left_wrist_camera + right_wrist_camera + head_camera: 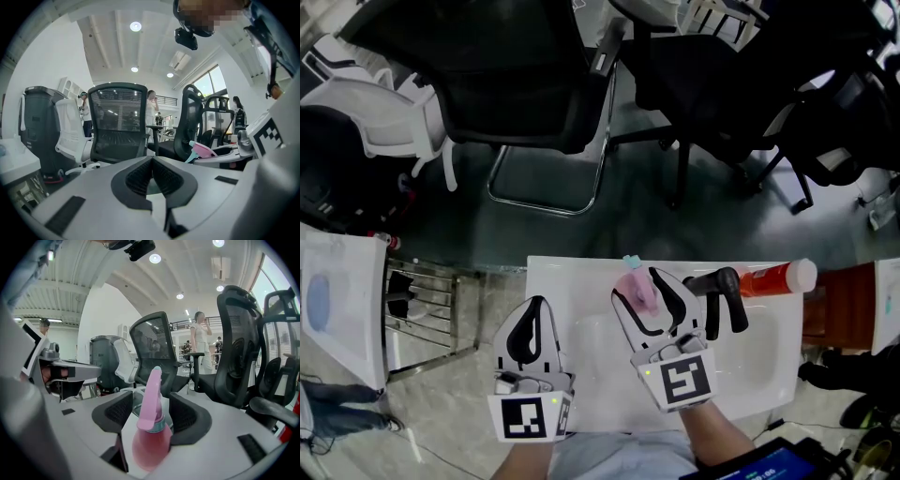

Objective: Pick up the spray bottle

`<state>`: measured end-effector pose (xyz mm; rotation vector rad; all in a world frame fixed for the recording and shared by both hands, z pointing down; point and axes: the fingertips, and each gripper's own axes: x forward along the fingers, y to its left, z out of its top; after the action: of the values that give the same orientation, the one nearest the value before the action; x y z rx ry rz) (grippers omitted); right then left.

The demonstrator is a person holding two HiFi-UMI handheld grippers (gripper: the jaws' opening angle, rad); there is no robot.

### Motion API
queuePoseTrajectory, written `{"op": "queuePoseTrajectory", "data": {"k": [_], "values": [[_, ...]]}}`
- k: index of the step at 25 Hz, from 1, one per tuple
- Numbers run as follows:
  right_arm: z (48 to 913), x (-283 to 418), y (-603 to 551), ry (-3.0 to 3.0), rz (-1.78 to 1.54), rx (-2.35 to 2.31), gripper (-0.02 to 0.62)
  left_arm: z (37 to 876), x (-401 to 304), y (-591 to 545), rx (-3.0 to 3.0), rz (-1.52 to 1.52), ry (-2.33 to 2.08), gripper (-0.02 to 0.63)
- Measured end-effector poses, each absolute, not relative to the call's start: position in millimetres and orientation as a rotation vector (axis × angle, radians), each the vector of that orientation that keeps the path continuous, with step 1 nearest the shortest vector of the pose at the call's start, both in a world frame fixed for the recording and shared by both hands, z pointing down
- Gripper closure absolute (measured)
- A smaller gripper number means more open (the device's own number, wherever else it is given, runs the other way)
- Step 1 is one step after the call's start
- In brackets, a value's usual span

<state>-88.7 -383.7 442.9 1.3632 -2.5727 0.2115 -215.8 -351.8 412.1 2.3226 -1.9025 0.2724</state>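
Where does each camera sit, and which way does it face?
Head view: on the person's head, looking down at the table; left gripper and right gripper show.
Left gripper view: on that gripper, facing an office chair; its shut jaws show.
Right gripper view: on that gripper, facing the spray bottle between its open jaws.
All three show that bottle.

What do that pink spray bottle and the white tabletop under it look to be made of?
Spray bottle: probably plastic. It has a smooth, deep pink body with a soft sheen, a paler opaque pink head and a teal collar. Tabletop: smooth, plain white surface, perhaps laminate or plastic; the look leaves it open.
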Motion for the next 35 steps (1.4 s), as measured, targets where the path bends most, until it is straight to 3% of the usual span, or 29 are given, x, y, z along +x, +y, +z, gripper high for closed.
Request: {"op": "queuePoseTrajectory", "data": {"k": [26,35], "values": [[454,-86,-387,-2.522,0.204,1.386,0.436,414,-222,-352,2.306,0.276,-1.917,0.591],[454,-87,-387,-2.520,0.211,1.391,0.443,413,-222,-353,2.312,0.271,-1.913,0.591]]}}
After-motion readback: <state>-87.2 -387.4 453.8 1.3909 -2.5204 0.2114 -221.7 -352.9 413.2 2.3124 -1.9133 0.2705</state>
